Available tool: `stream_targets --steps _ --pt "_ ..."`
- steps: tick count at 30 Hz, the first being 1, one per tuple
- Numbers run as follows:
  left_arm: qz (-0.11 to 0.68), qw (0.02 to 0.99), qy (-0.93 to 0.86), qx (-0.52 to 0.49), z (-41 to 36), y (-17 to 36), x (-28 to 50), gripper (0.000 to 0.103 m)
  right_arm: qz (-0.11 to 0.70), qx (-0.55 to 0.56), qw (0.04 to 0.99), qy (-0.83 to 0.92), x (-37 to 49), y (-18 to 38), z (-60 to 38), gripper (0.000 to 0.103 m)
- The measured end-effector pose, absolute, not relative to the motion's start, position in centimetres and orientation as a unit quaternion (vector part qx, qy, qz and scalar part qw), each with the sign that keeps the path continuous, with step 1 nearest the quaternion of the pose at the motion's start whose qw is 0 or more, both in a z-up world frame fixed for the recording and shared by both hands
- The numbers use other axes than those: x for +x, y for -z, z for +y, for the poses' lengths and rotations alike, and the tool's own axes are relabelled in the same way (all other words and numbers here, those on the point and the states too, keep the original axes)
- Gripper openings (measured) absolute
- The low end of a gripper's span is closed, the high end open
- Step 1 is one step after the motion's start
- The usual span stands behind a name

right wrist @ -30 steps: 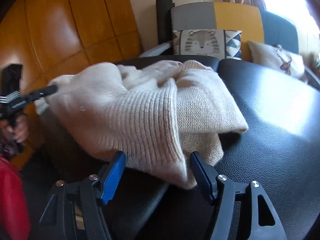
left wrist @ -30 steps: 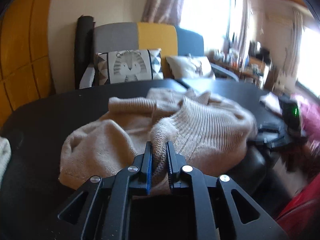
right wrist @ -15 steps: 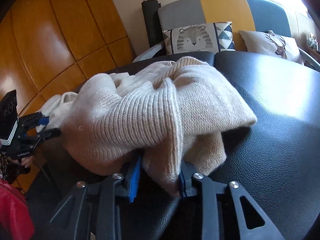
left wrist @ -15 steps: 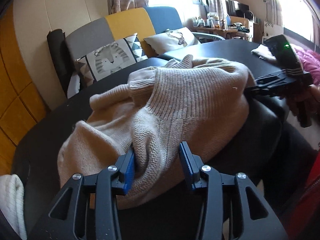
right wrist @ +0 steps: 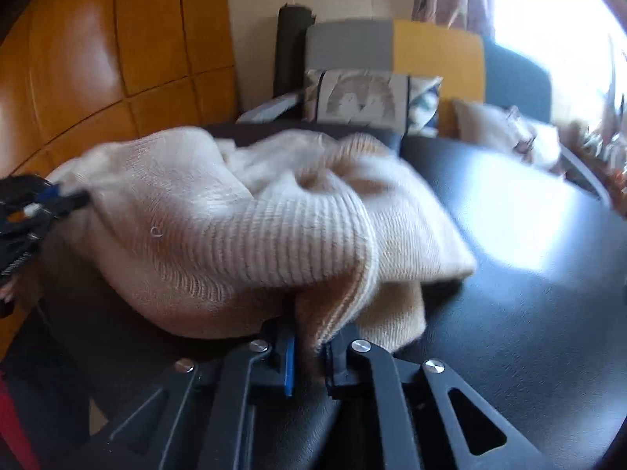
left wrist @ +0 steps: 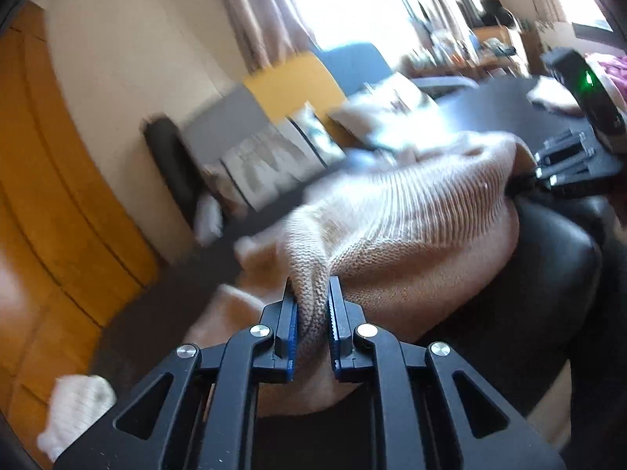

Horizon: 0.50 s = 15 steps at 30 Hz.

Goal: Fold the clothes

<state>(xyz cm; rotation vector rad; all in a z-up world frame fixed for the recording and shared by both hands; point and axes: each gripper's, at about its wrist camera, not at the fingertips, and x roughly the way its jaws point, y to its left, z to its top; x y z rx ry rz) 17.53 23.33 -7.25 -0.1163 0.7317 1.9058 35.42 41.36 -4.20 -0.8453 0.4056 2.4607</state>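
Note:
A beige knitted sweater [left wrist: 411, 235] lies bunched on the black table [left wrist: 556, 262]. My left gripper [left wrist: 311, 286] has a ribbed fold of it between its blue pads; the jaws are closing and the pads press on the knit. In the right wrist view the sweater [right wrist: 243, 235] fills the middle, and my right gripper [right wrist: 309, 329] is shut on its ribbed edge near the table's front. Each gripper shows in the other's view: the right gripper [left wrist: 537, 180] at the sweater's far right end, the left gripper [right wrist: 66, 199] at its left end.
A sofa with a tiger cushion [right wrist: 360, 98] stands behind the table [right wrist: 529, 293]. Orange wall panels [right wrist: 117, 58] are on the left. A small white cloth [left wrist: 74, 403] lies at lower left, and another white cloth [left wrist: 548, 98] lies far right on the table.
The left gripper let go, opened, then closed on another fold of the sweater while rolling. The right gripper's open jaws closed on the sweater's ribbed edge. The fabric between them is drawn tauter.

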Motion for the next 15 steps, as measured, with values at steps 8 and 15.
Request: stream_targets --steps 8,15 --pt "0.173 0.534 -0.827 -0.018 22.2 -1.7 15.1 0.013 0.28 -0.138 0.179 -0.933 35.5 -4.1 44.9 0.008" --pt "0.106 0.545 -0.832 0.021 21.4 -8.0 14.5 0.013 0.422 -0.046 -0.002 -0.905 33.1 -8.4 48.9 0.008"
